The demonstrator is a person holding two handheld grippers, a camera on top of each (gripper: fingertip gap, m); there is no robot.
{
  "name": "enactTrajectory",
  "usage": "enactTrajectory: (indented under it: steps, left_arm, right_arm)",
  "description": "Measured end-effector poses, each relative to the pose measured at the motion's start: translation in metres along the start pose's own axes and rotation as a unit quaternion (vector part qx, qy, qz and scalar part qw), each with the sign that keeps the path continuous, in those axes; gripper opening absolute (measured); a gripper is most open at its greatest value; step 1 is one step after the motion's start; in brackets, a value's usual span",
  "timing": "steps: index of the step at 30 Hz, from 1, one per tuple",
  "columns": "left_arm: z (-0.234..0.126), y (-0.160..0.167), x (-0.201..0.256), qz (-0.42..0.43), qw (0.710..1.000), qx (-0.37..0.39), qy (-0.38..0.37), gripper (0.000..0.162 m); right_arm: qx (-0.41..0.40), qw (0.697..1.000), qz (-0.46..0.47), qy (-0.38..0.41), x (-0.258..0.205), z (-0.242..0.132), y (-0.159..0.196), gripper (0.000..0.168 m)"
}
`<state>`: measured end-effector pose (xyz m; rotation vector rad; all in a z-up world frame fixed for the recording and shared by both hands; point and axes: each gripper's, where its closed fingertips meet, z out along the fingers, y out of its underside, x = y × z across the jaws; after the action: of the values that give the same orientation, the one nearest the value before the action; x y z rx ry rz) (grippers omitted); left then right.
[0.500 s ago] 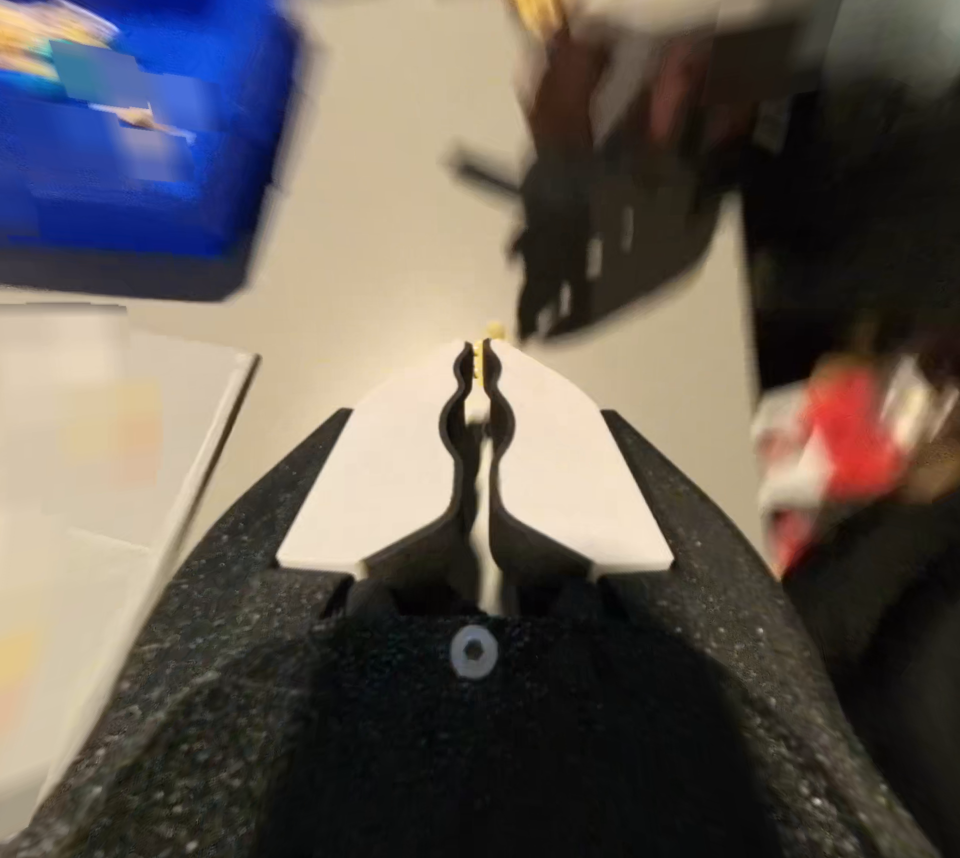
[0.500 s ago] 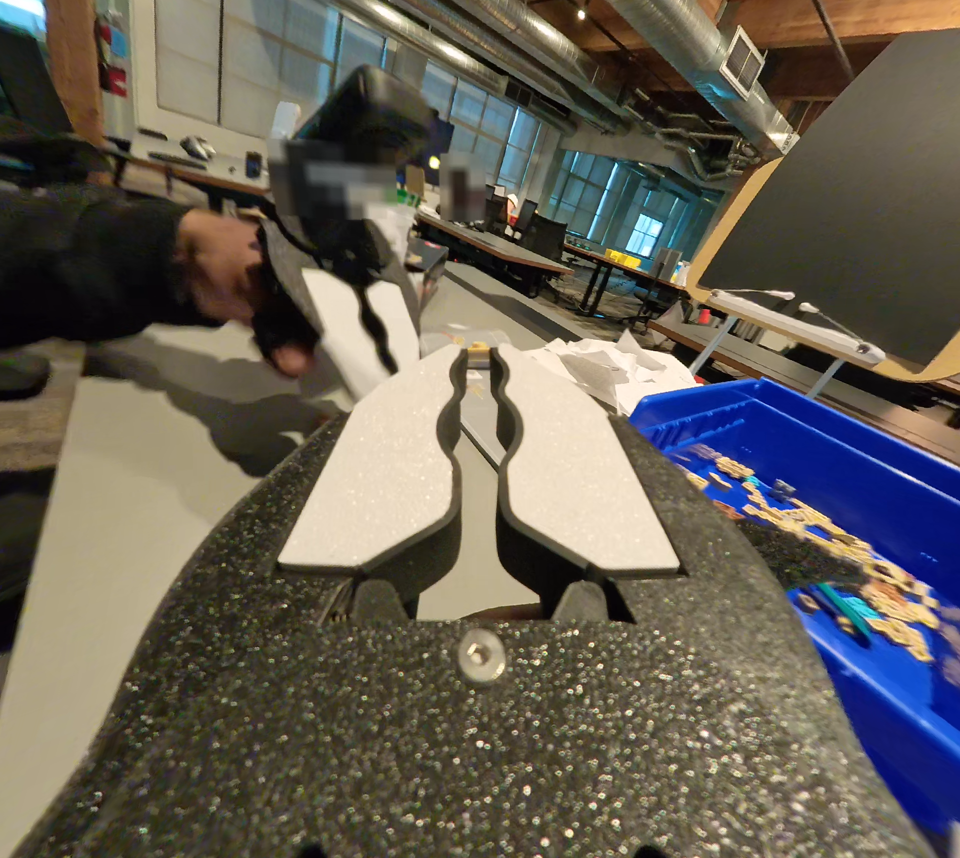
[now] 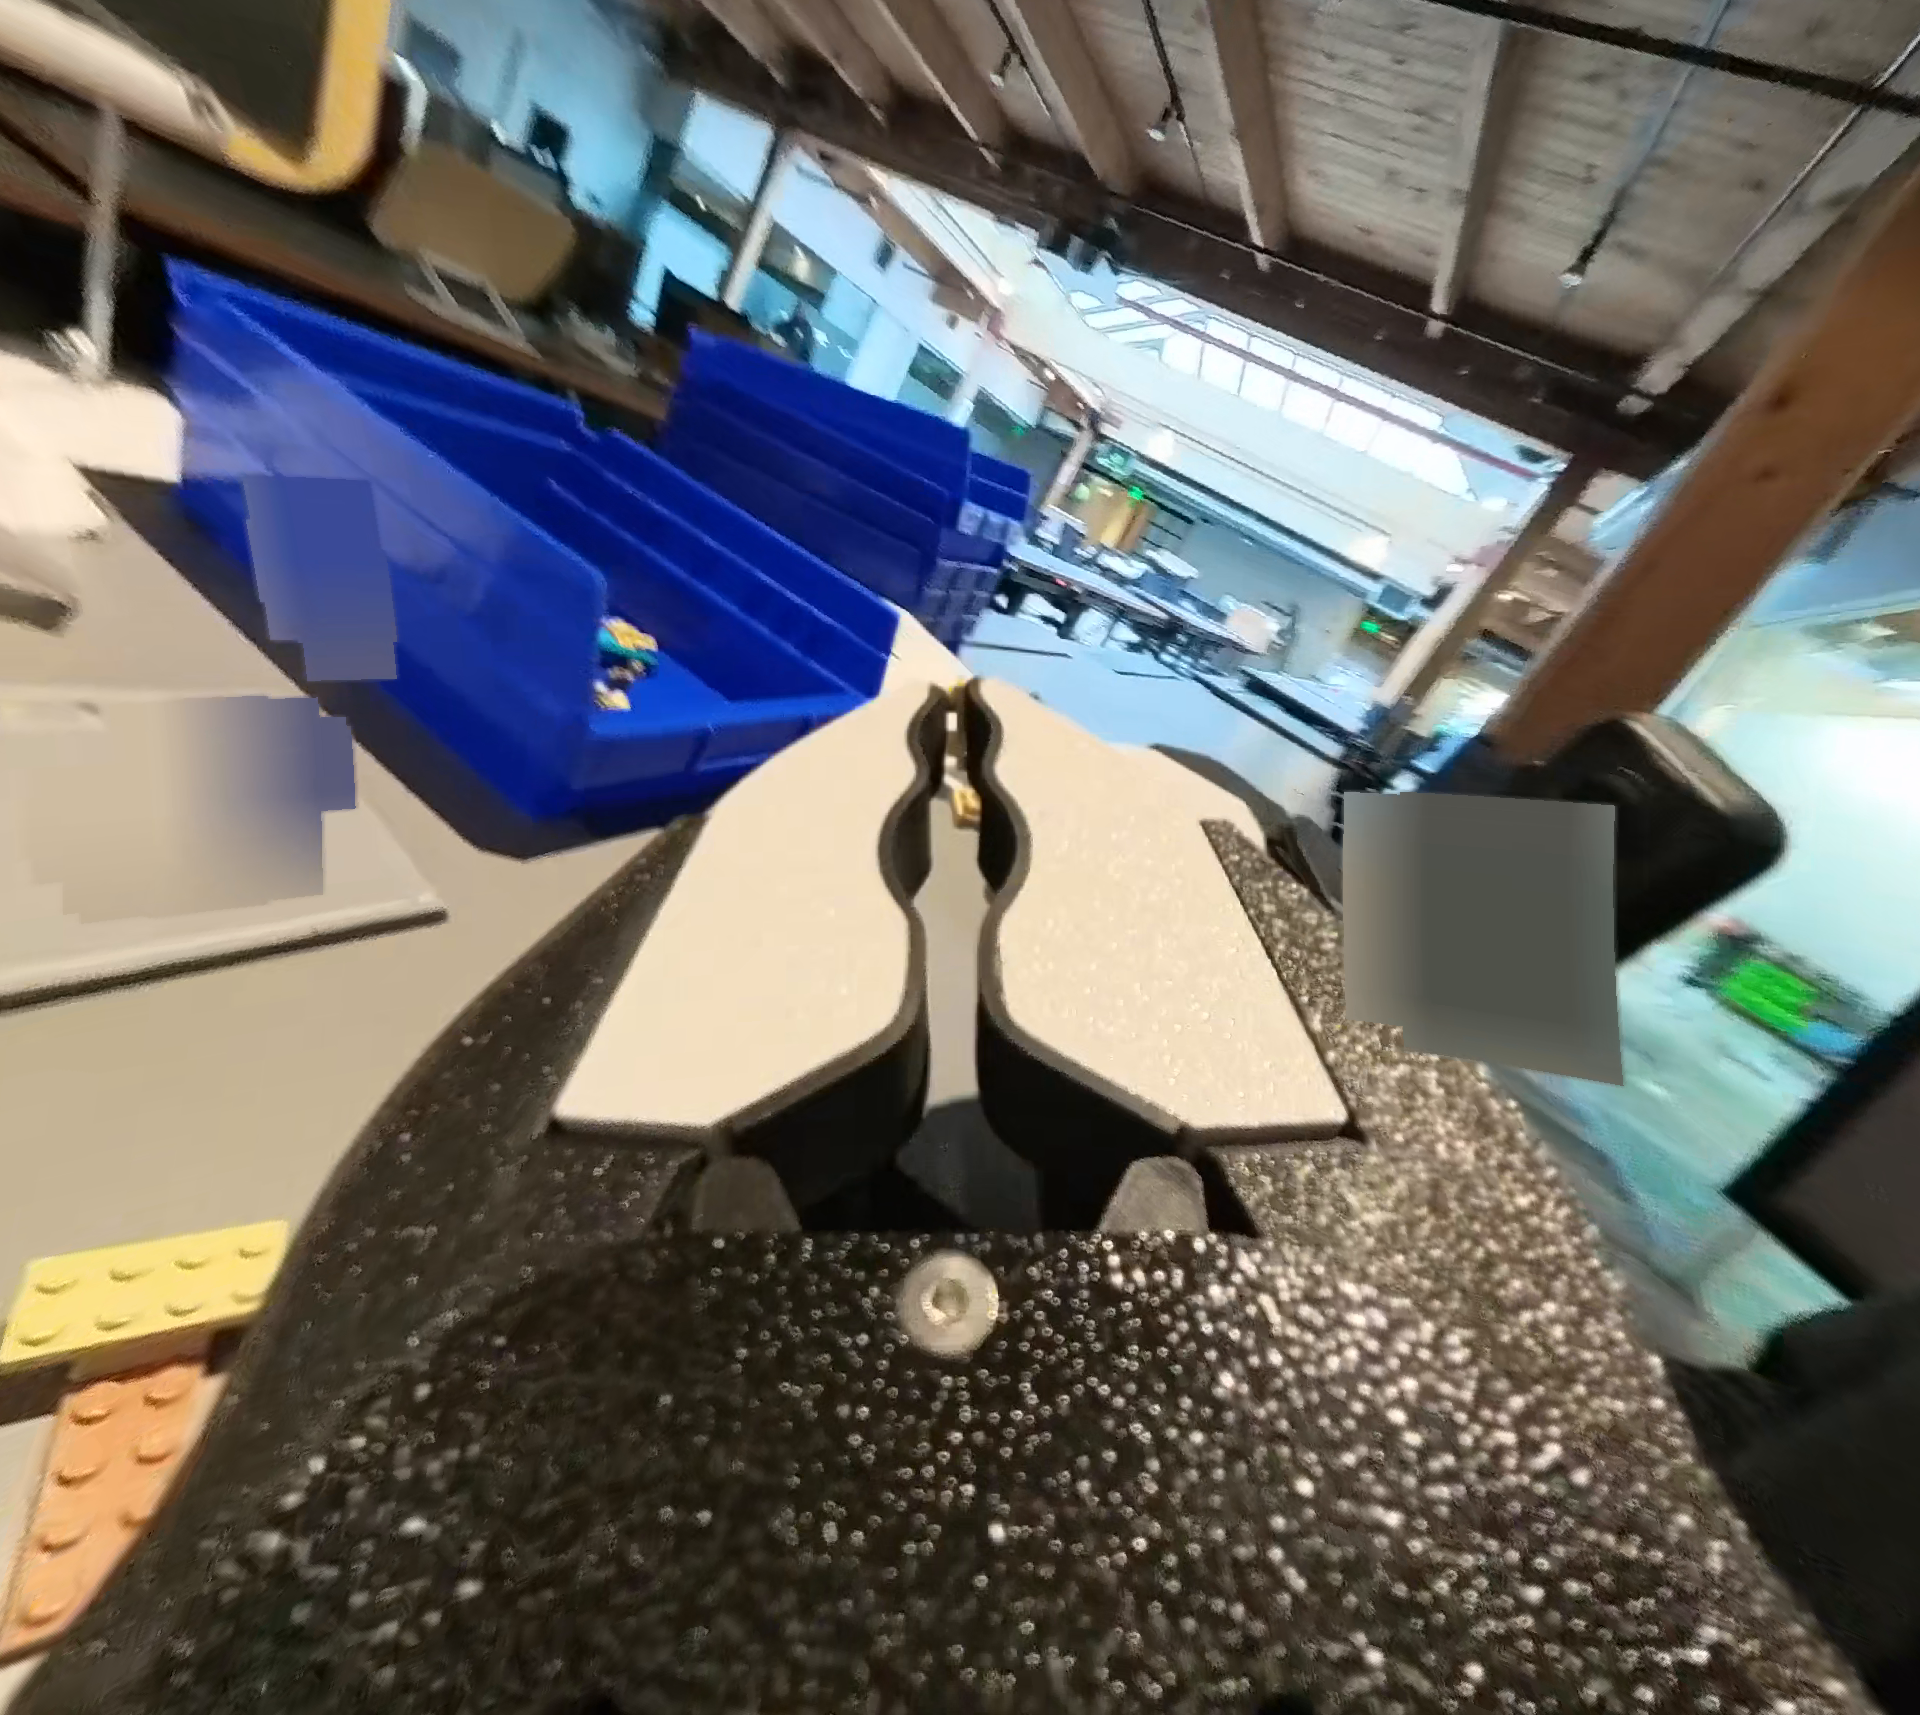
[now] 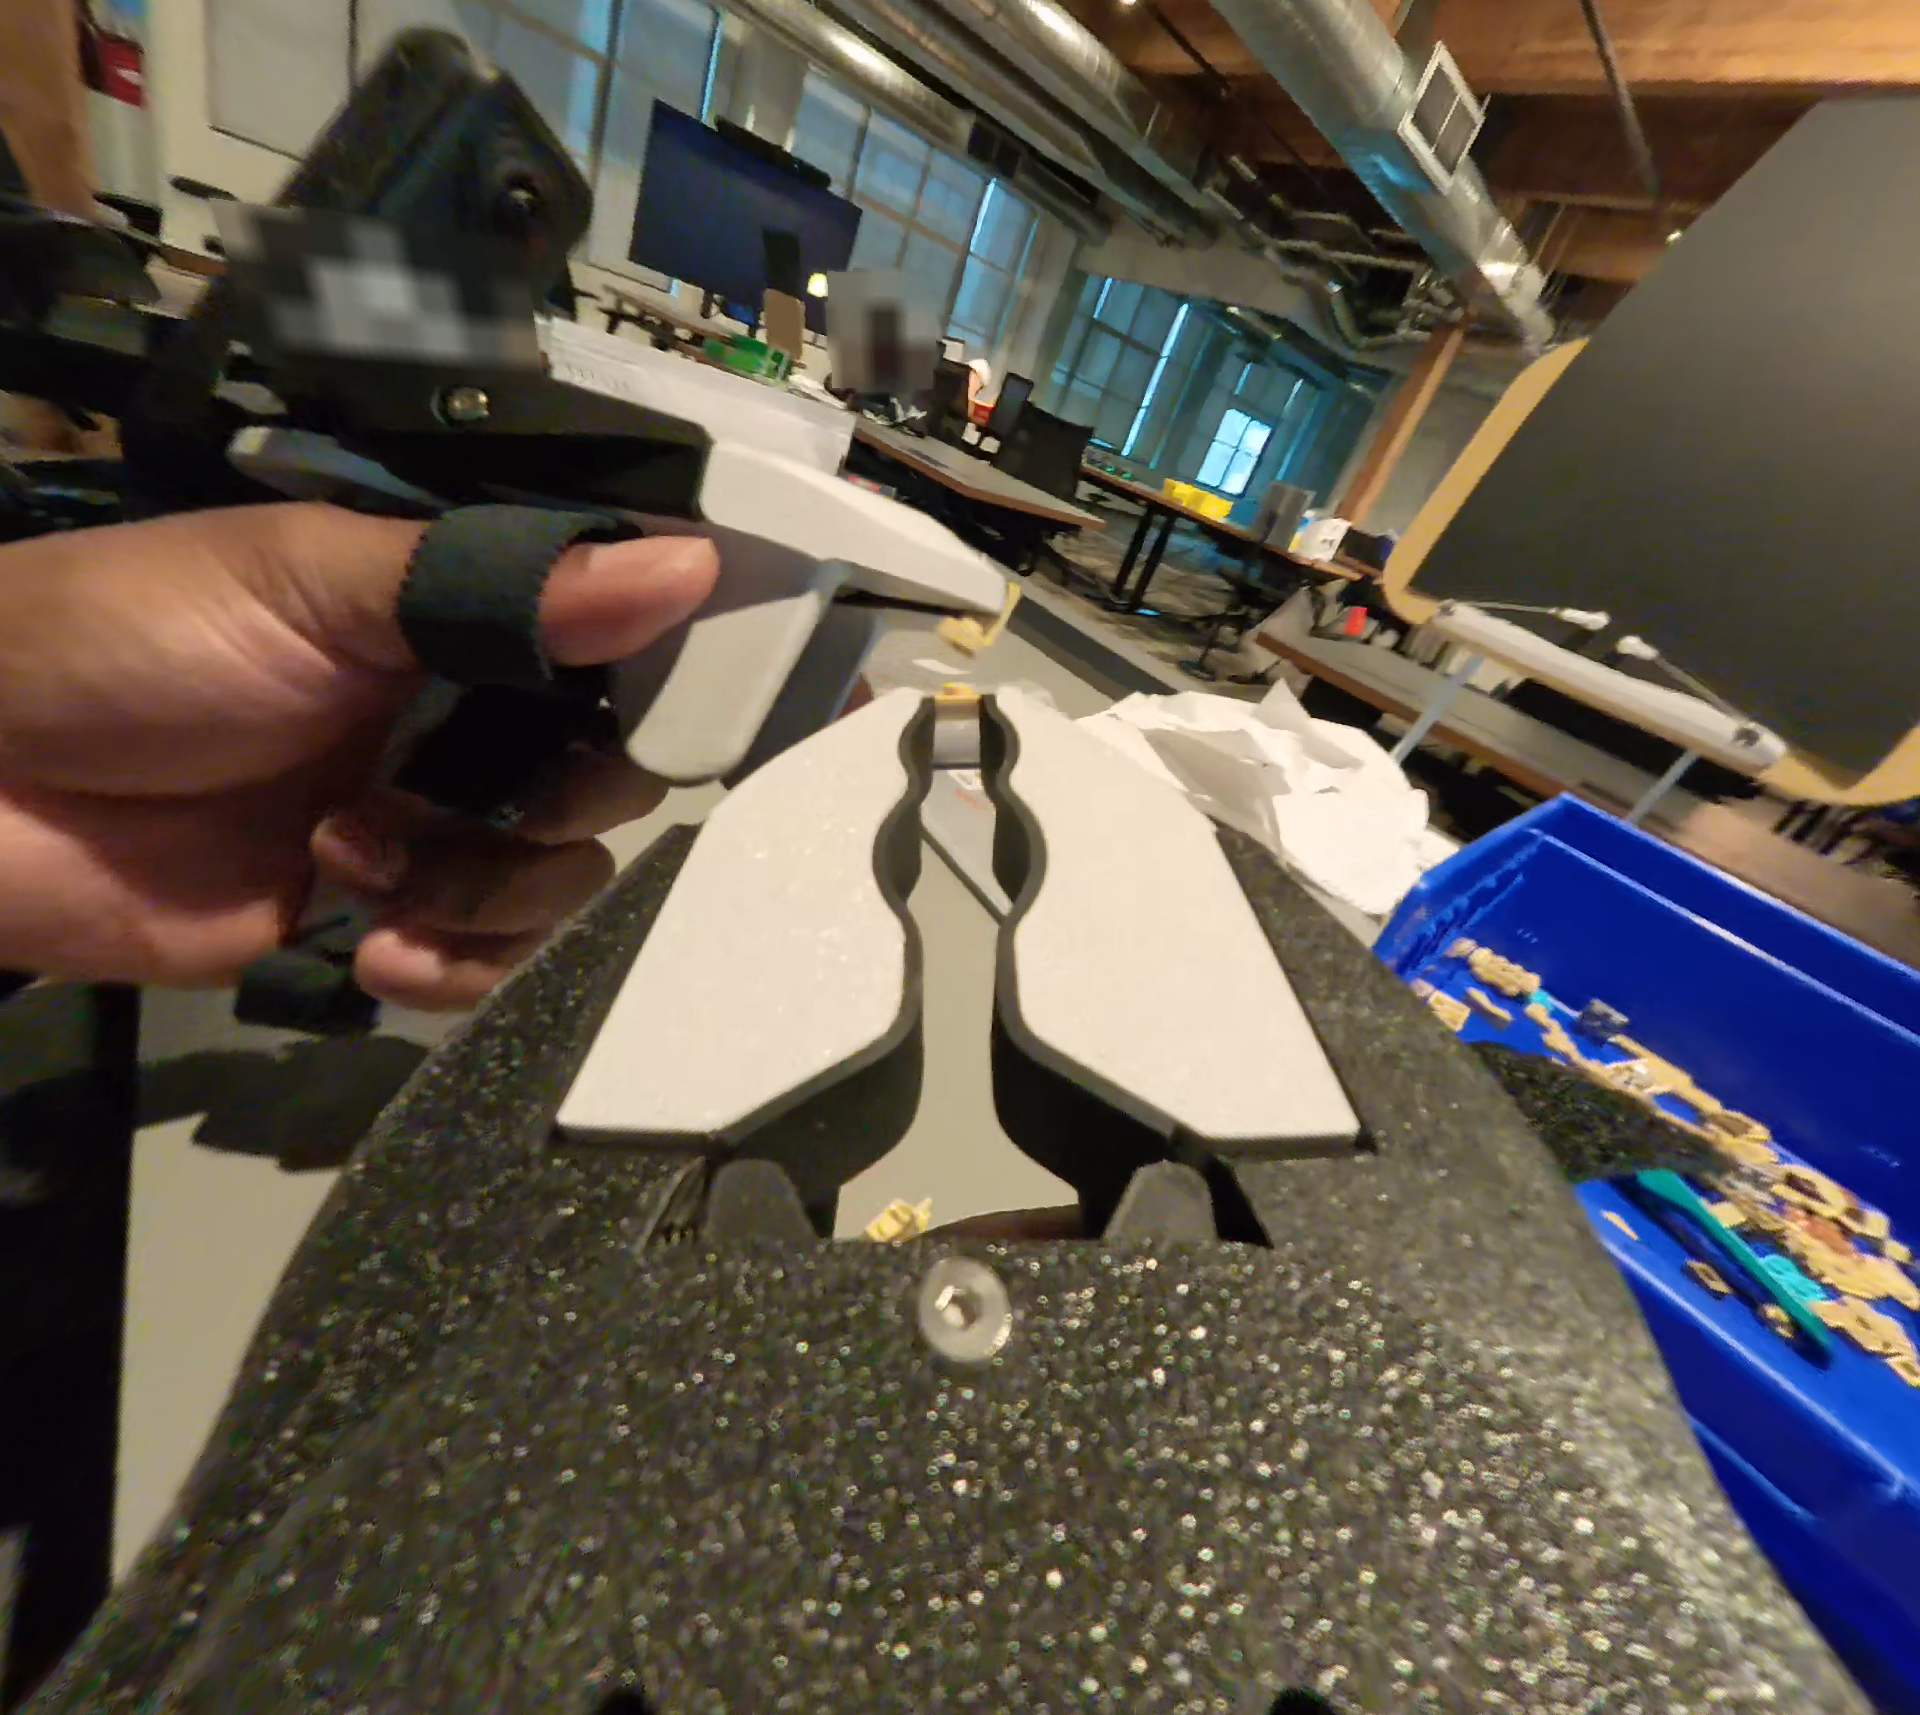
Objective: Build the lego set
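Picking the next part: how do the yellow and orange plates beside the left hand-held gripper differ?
The yellow plate is pale yellow, the orange plate orange. The yellow plate lies crosswise; the orange plate runs toward the camera. Both are thin, studs up.

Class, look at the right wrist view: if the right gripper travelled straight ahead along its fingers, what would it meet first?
Most likely the left gripper, held just beyond and slightly above the right gripper, each pinching a small tan piece. Depth is unclear; if it passed beneath, crumpled white paper lies farther on.
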<state>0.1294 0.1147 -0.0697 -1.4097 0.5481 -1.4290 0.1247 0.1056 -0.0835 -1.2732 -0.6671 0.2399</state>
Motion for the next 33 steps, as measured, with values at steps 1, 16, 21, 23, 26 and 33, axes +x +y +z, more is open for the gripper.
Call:
enactTrajectory:
  steps: [1,16,21,23,26,33]
  left_arm:
    - [-0.001,-0.001,0.002,0.008,1.0,0.007,-0.003,0.002]
    - [-0.004,-0.002,0.009,0.034,0.997,0.06,-0.019,0.002]
    - [-0.007,-0.003,0.01,0.044,0.995,0.085,-0.03,0.003]
    - [-0.008,-0.003,0.012,0.052,0.994,0.089,-0.035,0.003]
    - [-0.008,-0.006,0.017,0.057,0.993,0.093,-0.033,0.003]
    - [-0.008,-0.012,0.03,0.068,0.992,0.1,-0.019,0.003]
  right_arm:
    - [0.002,1.0,-0.003,0.005,-0.001,0.0,-0.001,0.008]
    - [0.033,0.999,-0.001,0.024,-0.004,-0.001,-0.015,0.008]
    - [0.045,0.999,0.013,0.025,-0.005,-0.002,-0.019,0.008]
    - [0.052,0.998,0.02,0.027,-0.005,-0.002,-0.022,0.008]
    - [0.066,0.997,0.026,0.03,-0.004,-0.004,-0.026,0.008]
    - [0.097,0.994,0.004,0.045,-0.006,-0.01,-0.039,0.008]
